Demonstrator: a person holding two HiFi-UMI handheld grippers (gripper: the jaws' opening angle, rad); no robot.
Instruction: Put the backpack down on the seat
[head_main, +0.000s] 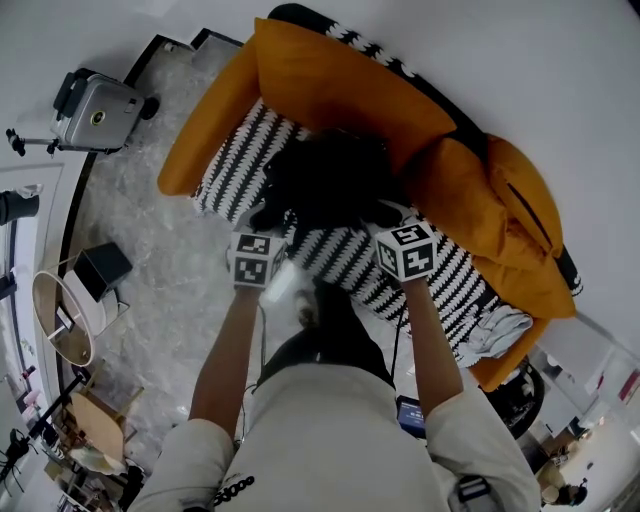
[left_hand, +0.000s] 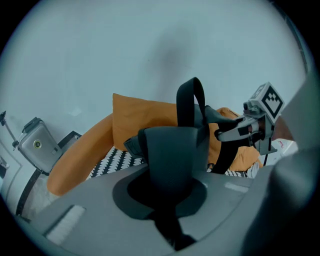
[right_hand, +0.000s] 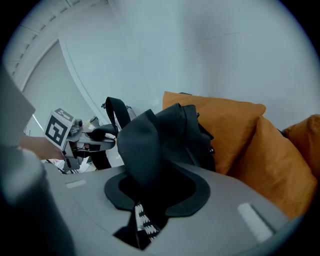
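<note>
A black backpack (head_main: 330, 180) lies on the black-and-white throw (head_main: 236, 160) over the seat of an orange sofa (head_main: 330, 80). Both grippers reach into its near side. My left gripper (head_main: 268, 225) is shut on a padded black shoulder strap (left_hand: 172, 165), which fills its jaws in the left gripper view. My right gripper (head_main: 388, 214) has the other strap (right_hand: 142, 150) between its jaws. A gap beside that strap shows the throw, so the jaws stand slightly open. Each gripper sees the other: the right gripper (left_hand: 235, 131) and the left gripper (right_hand: 95, 135).
Orange back cushions (right_hand: 230, 125) stand right behind the backpack. A white cloth (head_main: 495, 330) lies on the seat's right end. On the marble floor to the left are a silver suitcase (head_main: 95, 110), a dark box (head_main: 100, 268) and a round side table (head_main: 62, 320).
</note>
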